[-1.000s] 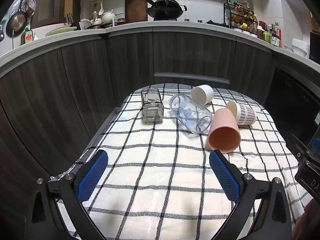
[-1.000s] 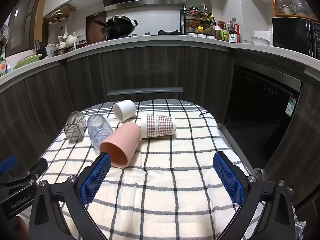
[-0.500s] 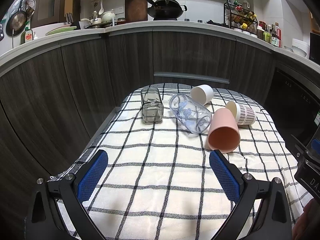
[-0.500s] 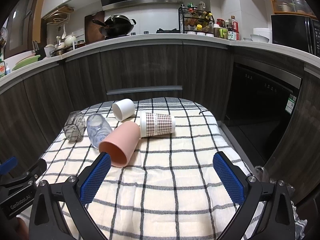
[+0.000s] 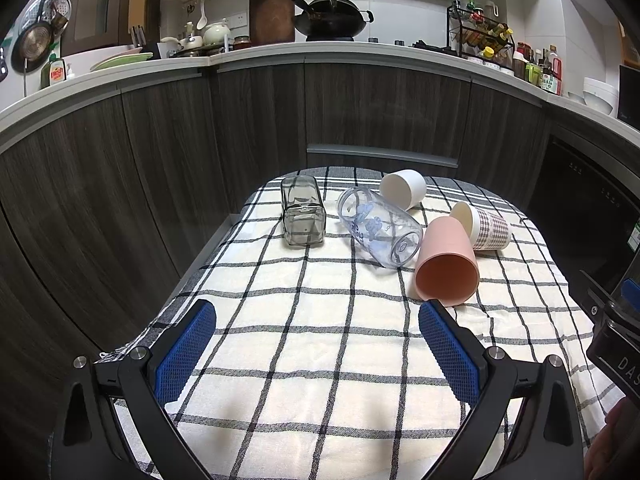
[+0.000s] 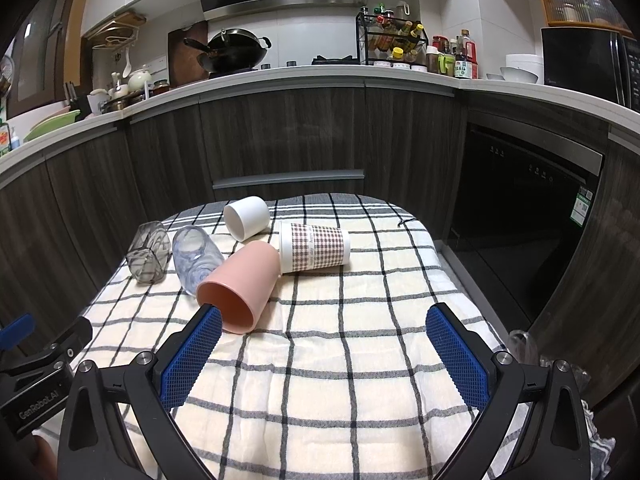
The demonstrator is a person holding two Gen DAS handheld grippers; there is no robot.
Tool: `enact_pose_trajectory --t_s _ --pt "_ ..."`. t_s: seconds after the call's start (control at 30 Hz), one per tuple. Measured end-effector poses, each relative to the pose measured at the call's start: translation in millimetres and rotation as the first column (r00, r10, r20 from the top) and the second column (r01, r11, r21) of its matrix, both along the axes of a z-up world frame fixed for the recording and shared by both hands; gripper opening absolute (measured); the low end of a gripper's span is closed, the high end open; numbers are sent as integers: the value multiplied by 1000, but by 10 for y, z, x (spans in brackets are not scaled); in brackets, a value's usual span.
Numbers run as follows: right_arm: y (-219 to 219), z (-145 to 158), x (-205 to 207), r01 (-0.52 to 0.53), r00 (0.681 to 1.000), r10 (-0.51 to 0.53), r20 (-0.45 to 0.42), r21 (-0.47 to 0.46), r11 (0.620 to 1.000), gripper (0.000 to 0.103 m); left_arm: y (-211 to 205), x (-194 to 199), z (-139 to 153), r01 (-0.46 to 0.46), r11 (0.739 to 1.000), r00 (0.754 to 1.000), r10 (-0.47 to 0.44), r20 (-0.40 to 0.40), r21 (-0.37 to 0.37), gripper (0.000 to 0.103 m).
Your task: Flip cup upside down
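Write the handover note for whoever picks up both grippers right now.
Left gripper: open, empty, above the near part of the checked cloth.
Right gripper: open, empty, its left fingertip just in front of the pink cup's mouth.
Five cups, all lying on their sides at the far end: grey square glass, clear printed tumbler, white cup, pink cup, checked paper cup.
Done: nothing flipped yet.
Left: grip a cup, probably the pink one nearest, and stand it mouth down.
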State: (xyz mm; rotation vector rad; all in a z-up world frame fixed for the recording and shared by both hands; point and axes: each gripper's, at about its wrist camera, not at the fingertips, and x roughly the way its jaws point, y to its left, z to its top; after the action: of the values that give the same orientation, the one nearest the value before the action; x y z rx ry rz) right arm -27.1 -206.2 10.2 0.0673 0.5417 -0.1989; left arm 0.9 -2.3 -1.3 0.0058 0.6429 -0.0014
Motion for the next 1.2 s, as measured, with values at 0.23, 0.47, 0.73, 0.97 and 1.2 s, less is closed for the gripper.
enact_pose_trajectory --t_s 0.23,0.47,0.73,0.97,1.2 --pt "-2 -5 0 -1 1000 1 -1 2 1000 102 -11 -7 6 0 1000 1000 0 -2 -3 103" --pt "1 -57 14 0 1000 0 -4 4 1000 102 -20 -11 5 1 1000 1000 -1 0 -2 103" --pt "-2 -30 13 0 1000 0 -5 5 1000 102 -13 -9 7 1 1000 1000 -1 0 -2 103" --pt "0 -39 5 -1 1000 1 -4 5 1000 102 -16 -11 9 0 1000 1000 0 0 -2 103" --pt "27 -40 17 -4 1000 4 -6 4 1000 102 0 -16 36 -14 1000 1000 14 2 -5 103"
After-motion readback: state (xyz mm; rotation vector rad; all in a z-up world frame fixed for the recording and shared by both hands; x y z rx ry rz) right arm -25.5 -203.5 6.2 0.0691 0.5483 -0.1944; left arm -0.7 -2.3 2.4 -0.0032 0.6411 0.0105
